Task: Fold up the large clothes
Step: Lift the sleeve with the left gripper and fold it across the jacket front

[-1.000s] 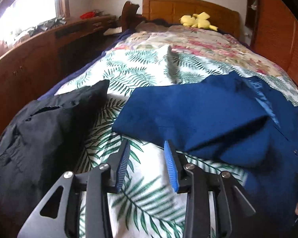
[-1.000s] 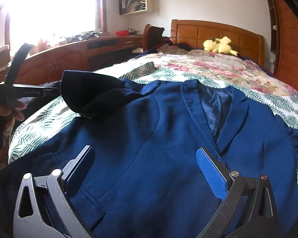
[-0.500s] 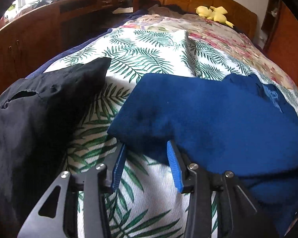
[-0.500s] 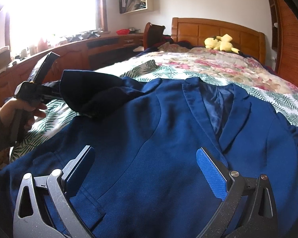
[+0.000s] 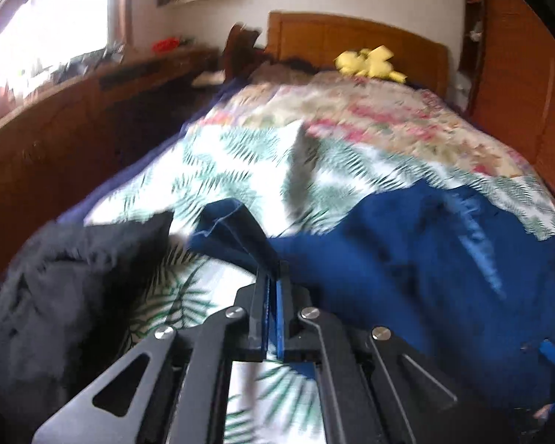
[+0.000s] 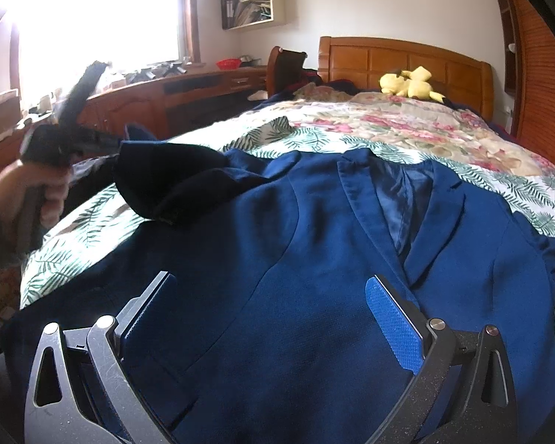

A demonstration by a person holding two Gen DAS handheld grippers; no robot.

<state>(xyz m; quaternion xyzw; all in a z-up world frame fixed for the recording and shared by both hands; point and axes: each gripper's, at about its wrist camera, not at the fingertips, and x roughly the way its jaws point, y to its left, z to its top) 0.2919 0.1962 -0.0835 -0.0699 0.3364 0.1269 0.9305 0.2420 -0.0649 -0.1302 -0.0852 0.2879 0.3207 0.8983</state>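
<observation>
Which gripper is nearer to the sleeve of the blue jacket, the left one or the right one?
Left. The left gripper is shut on the sleeve and lifts its end off the bed. The right gripper is open over the jacket's lower front, apart from the sleeve.

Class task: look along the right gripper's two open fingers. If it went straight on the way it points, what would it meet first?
Most likely the blue jacket. The right gripper stands open just above its front panel, and the cloth fills the gap between the fingers, with the lapels further on. Depth is hard to judge, but nothing else lies nearer.
</observation>
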